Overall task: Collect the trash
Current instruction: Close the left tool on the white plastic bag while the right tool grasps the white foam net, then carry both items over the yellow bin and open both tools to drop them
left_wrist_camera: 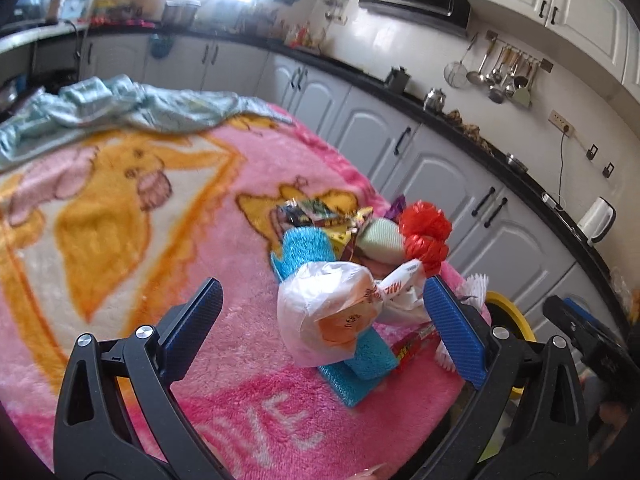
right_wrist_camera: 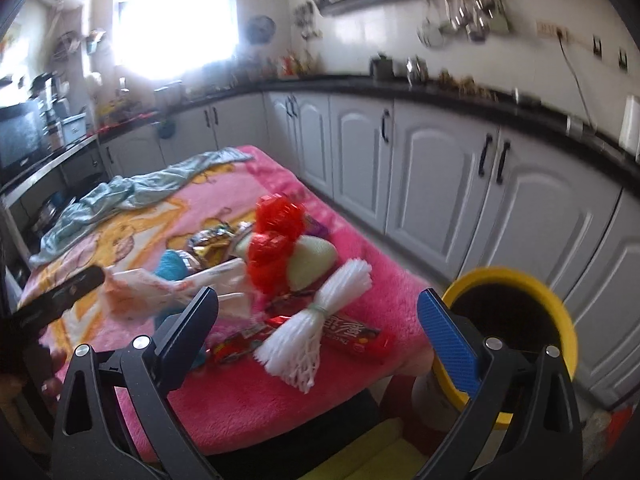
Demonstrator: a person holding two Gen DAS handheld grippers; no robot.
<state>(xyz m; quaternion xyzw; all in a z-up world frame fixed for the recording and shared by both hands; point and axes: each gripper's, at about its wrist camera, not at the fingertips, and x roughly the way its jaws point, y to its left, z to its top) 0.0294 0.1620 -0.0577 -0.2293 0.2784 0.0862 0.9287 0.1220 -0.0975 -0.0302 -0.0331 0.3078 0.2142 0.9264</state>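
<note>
Since the left tongs (left_wrist_camera: pixel 322 314) gape wide around the plastic bag (left_wrist_camera: pixel 332 312), gripping nothing yet though the right pad sits against its twisted end, closing on that knotted neck should give the surest hold above the trash pile (left_wrist_camera: pixel 360 232) on the blanket (left_wrist_camera: pixel 120 200). Seen from the right wrist, the right tongs (right_wrist_camera: pixel 318 320) also stand wide and empty above the white netting (right_wrist_camera: pixel 320 320), with the yellow bin (right_wrist_camera: pixel 516 280) just beside the tabletop edge, ready for the drop.
</note>
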